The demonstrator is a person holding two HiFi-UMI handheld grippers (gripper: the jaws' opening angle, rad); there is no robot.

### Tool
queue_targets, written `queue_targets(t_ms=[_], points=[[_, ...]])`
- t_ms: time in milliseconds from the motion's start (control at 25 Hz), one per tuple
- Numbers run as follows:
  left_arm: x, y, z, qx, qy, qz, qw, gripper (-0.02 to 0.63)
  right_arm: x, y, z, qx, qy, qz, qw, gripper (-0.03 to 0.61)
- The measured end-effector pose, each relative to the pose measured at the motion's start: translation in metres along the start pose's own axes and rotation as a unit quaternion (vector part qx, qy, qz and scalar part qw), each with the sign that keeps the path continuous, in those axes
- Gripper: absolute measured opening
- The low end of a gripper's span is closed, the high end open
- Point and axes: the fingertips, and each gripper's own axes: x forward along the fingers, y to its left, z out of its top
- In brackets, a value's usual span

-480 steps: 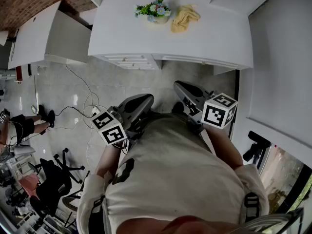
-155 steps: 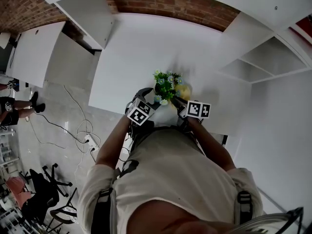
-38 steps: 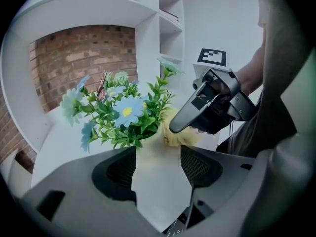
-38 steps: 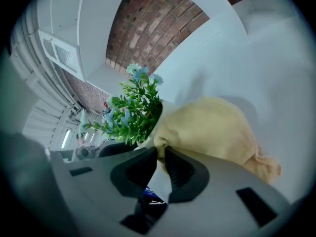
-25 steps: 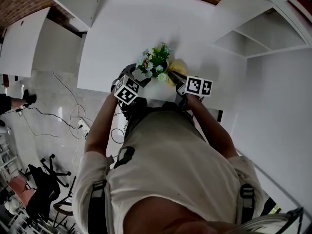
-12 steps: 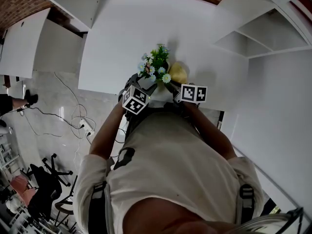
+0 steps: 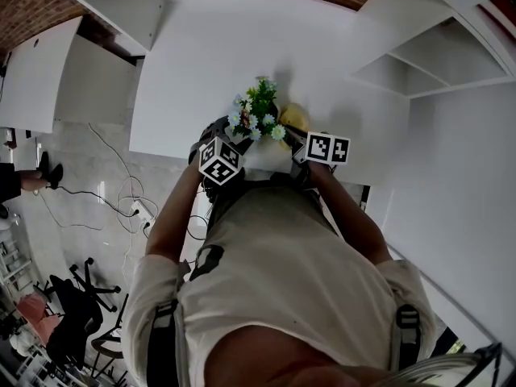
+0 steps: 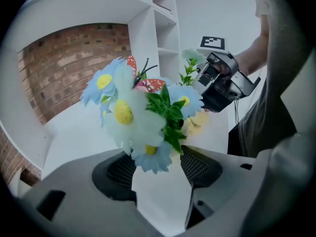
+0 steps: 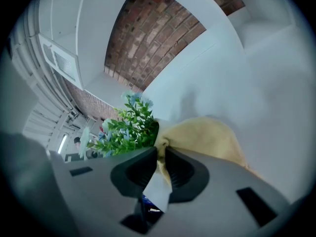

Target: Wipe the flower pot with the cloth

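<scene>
A white flower pot [image 7: 264, 155] with green leaves and blue and white flowers [image 7: 256, 115] stands at the white table's near edge. My left gripper [image 7: 231, 134] is at its left side. In the left gripper view the pot [image 8: 158, 199] fills the gap between the wide-set pads [image 8: 117, 176], and the flowers [image 8: 140, 117] rise right in front. My right gripper [image 7: 287, 136] is shut on a yellow cloth [image 7: 294, 118] beside the pot's right side. In the right gripper view the cloth [image 9: 207, 137] bunches out of the jaws next to the plant [image 9: 129, 130].
The white table [image 7: 201, 63] runs back to a brick wall [image 8: 64, 68]. White shelving [image 7: 419, 55] stands at the right. Left of the table, the grey floor carries cables [image 7: 133, 208] and office chairs [image 7: 68, 309].
Since the earliest frame the person has come up to the table, and the pot and cloth that lay free are now gripped. Over the last second both grippers shifted only slightly around the pot.
</scene>
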Motion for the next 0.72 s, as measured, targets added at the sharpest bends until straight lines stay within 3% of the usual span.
queue_targets(t_ms=[160, 400, 600, 720], points=[[0.004, -0.011, 0.004, -0.019, -0.001, 0.004, 0.9998, 0.235, 0.0, 0.001, 0.002, -0.003, -0.005, -0.003, 1.0, 0.061], [0.002, -0.016, 0.003, -0.07, -0.001, 0.03, 0.9971, 0.235, 0.001, 0.005, -0.023, -0.006, 0.015, -0.009, 1.0, 0.061], [0.003, -0.021, 0.004, -0.092, 0.014, 0.047, 0.9946, 0.235, 0.0, 0.004, -0.031, -0.011, 0.031, -0.016, 0.999, 0.061], [0.003, -0.024, 0.005, -0.087, 0.016, 0.038, 0.9954, 0.235, -0.003, 0.002, -0.026, -0.015, 0.025, -0.025, 0.999, 0.061]])
